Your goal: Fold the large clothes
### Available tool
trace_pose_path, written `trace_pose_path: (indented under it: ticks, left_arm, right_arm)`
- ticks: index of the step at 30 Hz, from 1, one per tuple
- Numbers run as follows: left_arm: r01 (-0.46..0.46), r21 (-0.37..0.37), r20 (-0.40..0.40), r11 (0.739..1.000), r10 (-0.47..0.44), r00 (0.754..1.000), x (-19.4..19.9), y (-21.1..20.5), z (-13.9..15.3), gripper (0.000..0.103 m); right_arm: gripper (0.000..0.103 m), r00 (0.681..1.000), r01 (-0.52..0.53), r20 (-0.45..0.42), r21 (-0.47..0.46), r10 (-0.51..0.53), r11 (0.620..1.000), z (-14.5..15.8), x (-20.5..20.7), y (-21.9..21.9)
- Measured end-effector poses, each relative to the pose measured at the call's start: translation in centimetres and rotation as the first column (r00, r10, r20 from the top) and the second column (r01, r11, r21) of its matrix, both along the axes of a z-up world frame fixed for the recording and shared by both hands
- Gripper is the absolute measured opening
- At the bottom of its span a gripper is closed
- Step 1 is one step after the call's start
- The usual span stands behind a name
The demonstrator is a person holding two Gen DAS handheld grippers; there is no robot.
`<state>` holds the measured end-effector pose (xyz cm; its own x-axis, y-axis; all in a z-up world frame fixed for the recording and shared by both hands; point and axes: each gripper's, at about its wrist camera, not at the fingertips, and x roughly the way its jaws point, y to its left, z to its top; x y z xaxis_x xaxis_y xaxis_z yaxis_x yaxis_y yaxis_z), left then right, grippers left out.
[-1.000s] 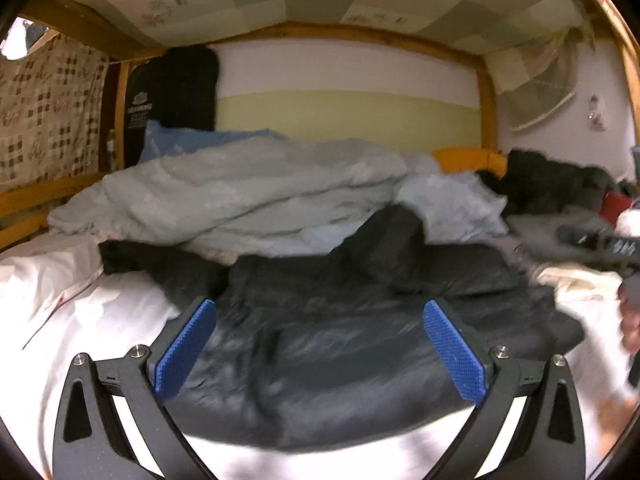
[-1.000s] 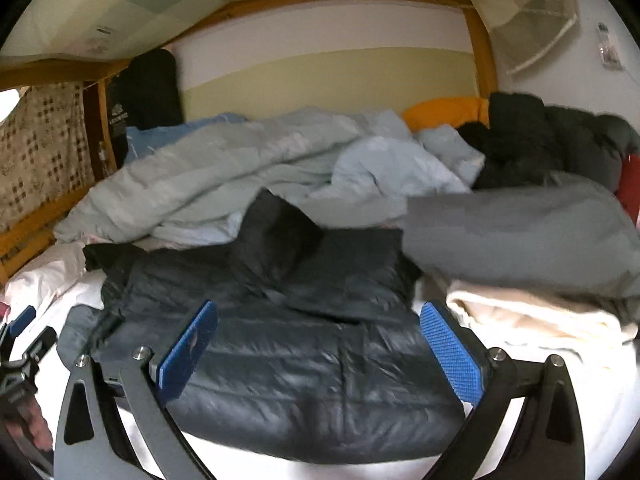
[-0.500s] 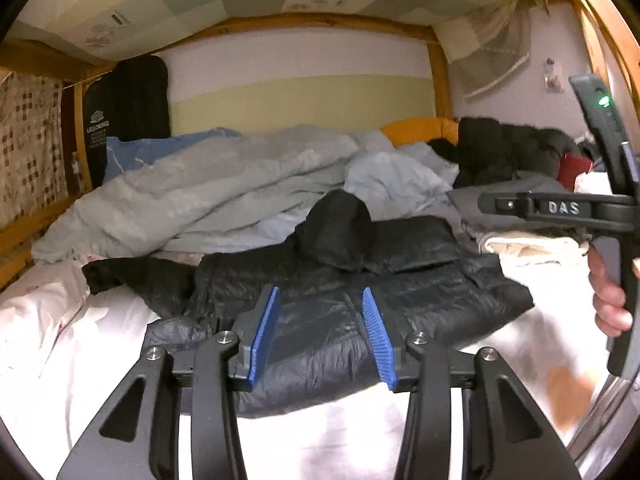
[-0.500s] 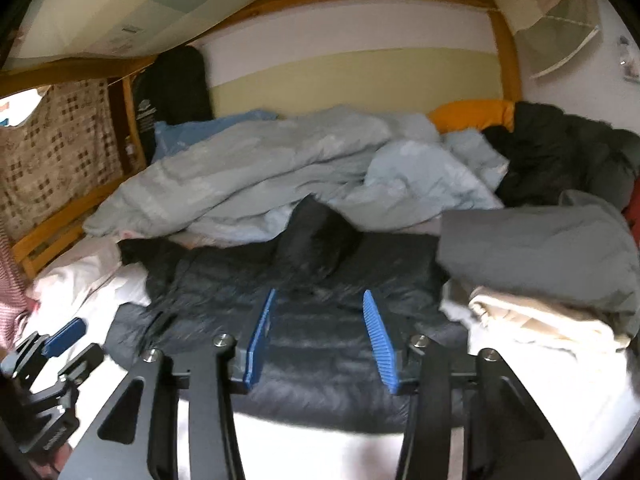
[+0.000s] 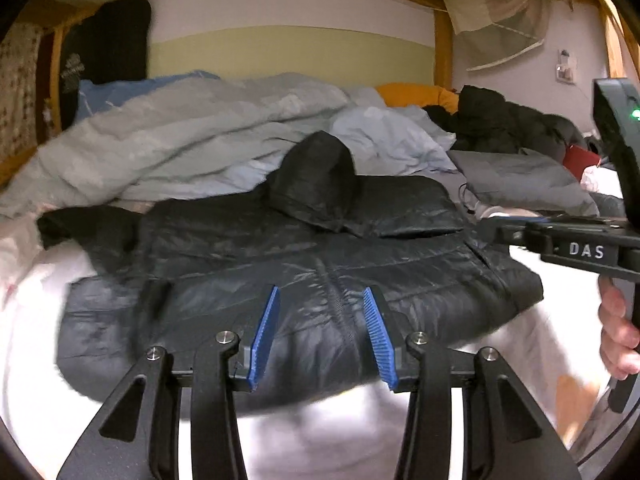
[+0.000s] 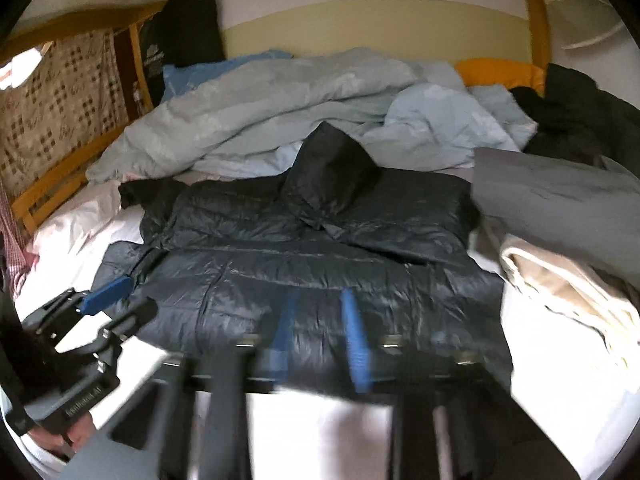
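Black puffer jacket (image 5: 304,264) lies spread on the white sheet (image 5: 328,432), filling the middle of both views, its hem toward the bottom of the frame and its hood (image 5: 316,176) bunched at the far, upper edge. In the left wrist view the left gripper (image 5: 320,304) sits low and centre with its jaws partly apart, neither wide nor pinched; the blue pads (image 5: 266,332) frame the jacket's centre seam near the hem. Whether the tips touch the fabric cannot be told, and no cloth is seen pinched between them. In the right wrist view the right gripper (image 6: 320,312) is blurred at the bottom centre, its jaws closing and already narrow; its blue pads (image 6: 354,340) overlap the jacket's near hem, but the blur hides whether any fabric lies between them.

At the right edge of the left wrist view a hand (image 5: 618,332) grips the black handle of the right gripper, which reaches in over the jacket's right side. At the lower left of the right wrist view the left gripper shows from the side beside the jacket's left sleeve (image 6: 120,272).

To the right of the jacket lie a cream folded cloth (image 6: 568,280) and, behind it, a grey garment (image 6: 560,200). Beyond the hood a pale blue duvet (image 5: 192,136) is heaped across the bed, with an orange pillow (image 5: 416,94) and dark clothes (image 5: 504,120) in the upper right. A wooden bed frame (image 5: 442,40) rises at the back.
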<state>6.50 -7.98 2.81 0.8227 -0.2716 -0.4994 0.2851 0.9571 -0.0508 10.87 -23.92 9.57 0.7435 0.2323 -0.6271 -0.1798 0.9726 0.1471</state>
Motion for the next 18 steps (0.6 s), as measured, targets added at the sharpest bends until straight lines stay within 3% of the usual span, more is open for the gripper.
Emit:
trace_pose_path:
  ticks: [4, 7, 9, 15, 18]
  left_arm:
    - [0.059, -0.093, -0.084, 0.994, -0.066, 0.994, 2.5, -0.5, -2.3, 0.043]
    - [0.03, -0.153, -0.155, 0.988, -0.054, 0.986, 2.7, -0.1, -4.4, 0.038]
    - [0.018, -0.193, -0.172, 0.981, -0.052, 0.984, 2.1, 0.4, -5.3, 0.036]
    - [-0.013, -0.245, -0.143, 0.97, -0.023, 0.99, 1.2, 1.2, -4.1, 0.017]
    - [-0.03, -0.294, -0.166, 0.955, -0.02, 0.986, 1.8, 1.9, -4.7, 0.016]
  right_arm:
    - [0.015, 0.997, -0.025, -0.073, 0.055, 0.029, 0.998, -2.0, 2.2, -0.4]
    - [0.014, 0.994, 0.001, -0.104, 0.131, 0.013, 0.991, -2.2, 3.3, -0.9]
    - [0.008, 0.991, -0.019, -0.129, 0.185, 0.044, 0.983, -2.1, 3.6, -0.4]
    - [0.005, 0.983, -0.09, -0.143, 0.152, 0.112, 0.984, -1.1, 3.2, 3.7]
    - [0.005, 0.967, -0.152, -0.187, 0.138, 0.176, 0.979, -0.8, 4.5, 6.0]
